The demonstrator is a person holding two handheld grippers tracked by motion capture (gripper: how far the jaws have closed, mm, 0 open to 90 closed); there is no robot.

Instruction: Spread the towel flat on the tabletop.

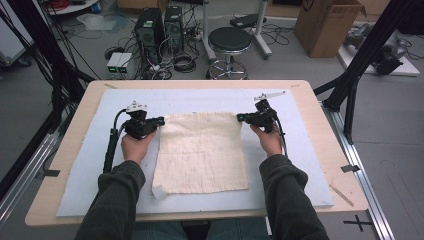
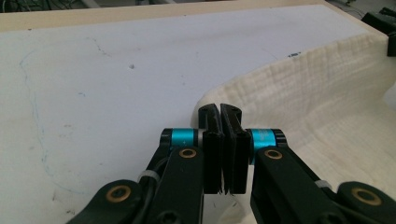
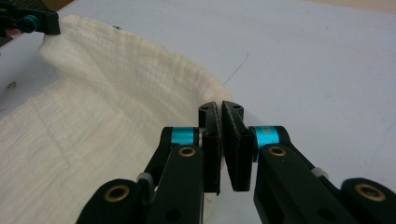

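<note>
high: overhead, forward-down | gripper views: close, sharing cloth (image 2: 327, 93)

The cloth's (image 2: 327, 107) far corner runs off the right edge; its pinched corner hides between the jaws.

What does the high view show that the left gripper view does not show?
The high view alone gives the whole cloth with its folded near-left corner, both hands, the stool and the cardboard box behind the table. The left gripper view alone gives the left gripper from close by, its jaws pressed together on the lifted cloth edge, and faint blue pen marks on the white mat. Both give the cloth, the mat and the right gripper.
</note>
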